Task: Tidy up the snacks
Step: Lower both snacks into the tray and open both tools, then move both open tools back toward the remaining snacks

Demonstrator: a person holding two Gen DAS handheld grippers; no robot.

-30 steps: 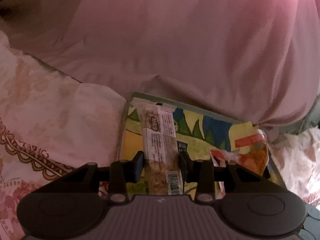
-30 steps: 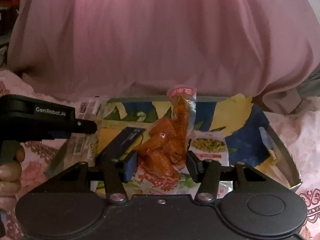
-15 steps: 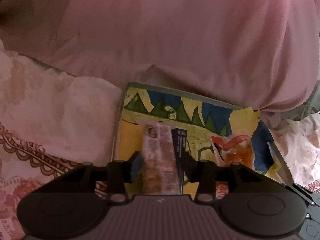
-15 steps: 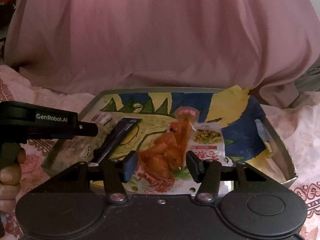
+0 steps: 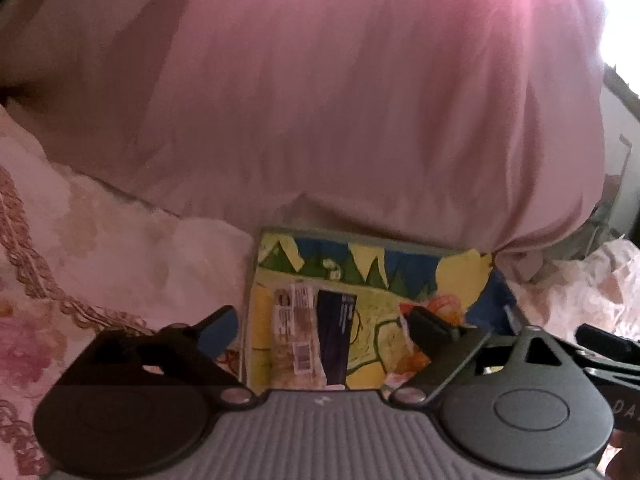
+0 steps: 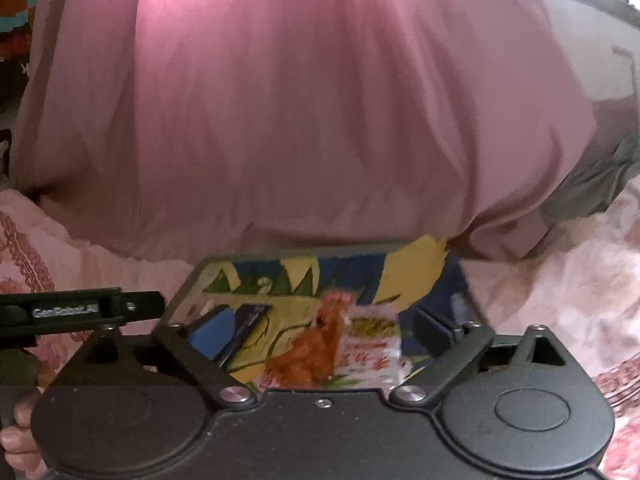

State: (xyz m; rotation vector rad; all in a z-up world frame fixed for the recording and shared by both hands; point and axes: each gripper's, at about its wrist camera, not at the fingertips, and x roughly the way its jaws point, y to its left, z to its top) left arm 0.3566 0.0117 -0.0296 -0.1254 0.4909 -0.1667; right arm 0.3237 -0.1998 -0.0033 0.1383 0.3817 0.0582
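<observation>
A shallow tray [image 5: 404, 242] with a colourful yellow, blue and green lining lies on the bed; its rim also shows in the right wrist view [image 6: 280, 258]. In it lie a clear-wrapped snack bar [image 5: 294, 328], a dark flat packet [image 5: 338, 336] beside it, an orange snack pouch [image 6: 316, 350] and a white packet [image 6: 374, 344] under it. My left gripper [image 5: 320, 328] is open and empty above the bar. My right gripper [image 6: 320, 330] is open and empty above the orange pouch.
A big pink duvet [image 5: 340, 100] rises right behind the tray. A floral pink bedsheet [image 5: 80, 264] lies around it on the left and on the right [image 6: 568, 292]. The left gripper's body [image 6: 80, 310] reaches into the right wrist view at the left.
Both grippers have opened, releasing the snack bar and the orange pouch, which now lie in the tray. Both grippers have drawn back from the tray.
</observation>
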